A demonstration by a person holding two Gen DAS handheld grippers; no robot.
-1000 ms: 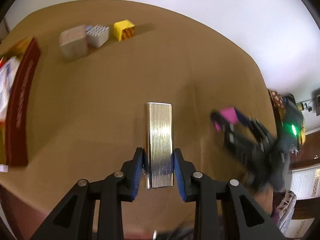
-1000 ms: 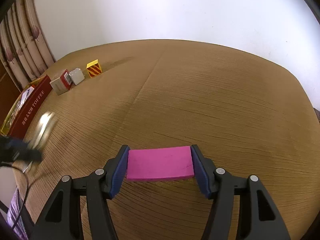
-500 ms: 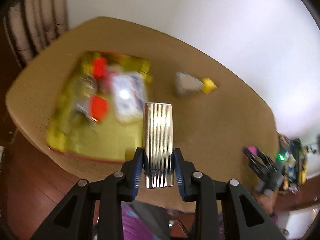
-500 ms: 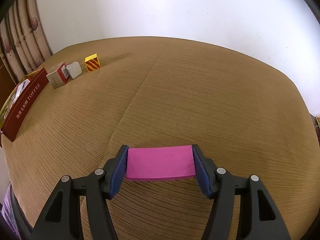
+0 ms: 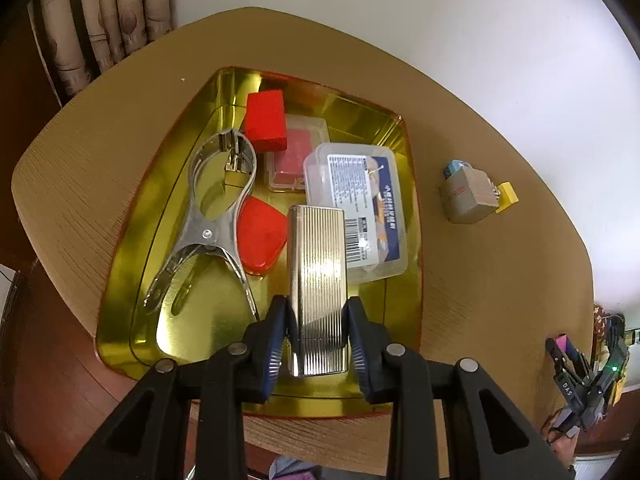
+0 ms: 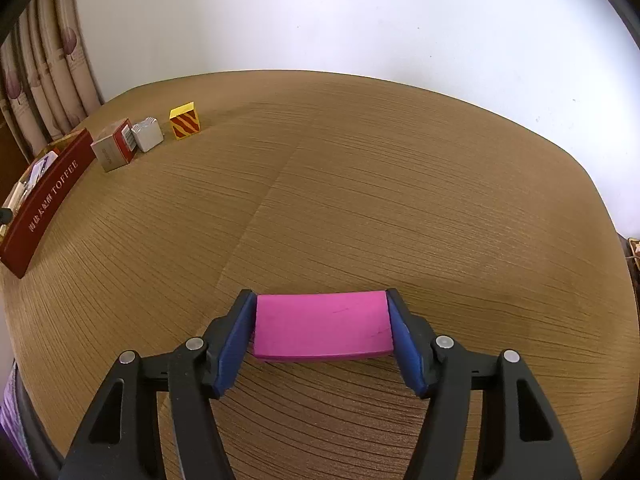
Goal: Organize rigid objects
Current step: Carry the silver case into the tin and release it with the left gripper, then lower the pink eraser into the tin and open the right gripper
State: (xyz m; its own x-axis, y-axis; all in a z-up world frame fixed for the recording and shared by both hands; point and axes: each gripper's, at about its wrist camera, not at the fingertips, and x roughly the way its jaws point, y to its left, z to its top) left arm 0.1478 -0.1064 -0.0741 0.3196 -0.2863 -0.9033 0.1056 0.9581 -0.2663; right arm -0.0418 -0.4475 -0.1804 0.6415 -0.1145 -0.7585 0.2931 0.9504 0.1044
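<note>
Left gripper [image 5: 316, 330] was clamped on the ribbed metal case [image 5: 317, 280] over the gold tin [image 5: 132, 240], right gripper [image 6: 322, 334] squeezing a pink block [image 6: 322, 326] above the table [image 6: 400, 200]. The tin looked crowded, so dropping the case could knock the plastic box [image 5: 358, 204] inside.

We count one gold tin [image 5: 128, 280] holding two clear plastic boxes [image 5: 356, 208], two red blocks [image 5: 266, 126] and one metal clamp [image 5: 212, 220]. We count three small boxes on the surface [image 6: 360, 200]: one brown [image 6: 112, 148], one white [image 6: 147, 134], one yellow striped [image 6: 185, 121]. We count one ribbed metal case [image 5: 318, 280] and one pink block [image 6: 322, 326].
</note>
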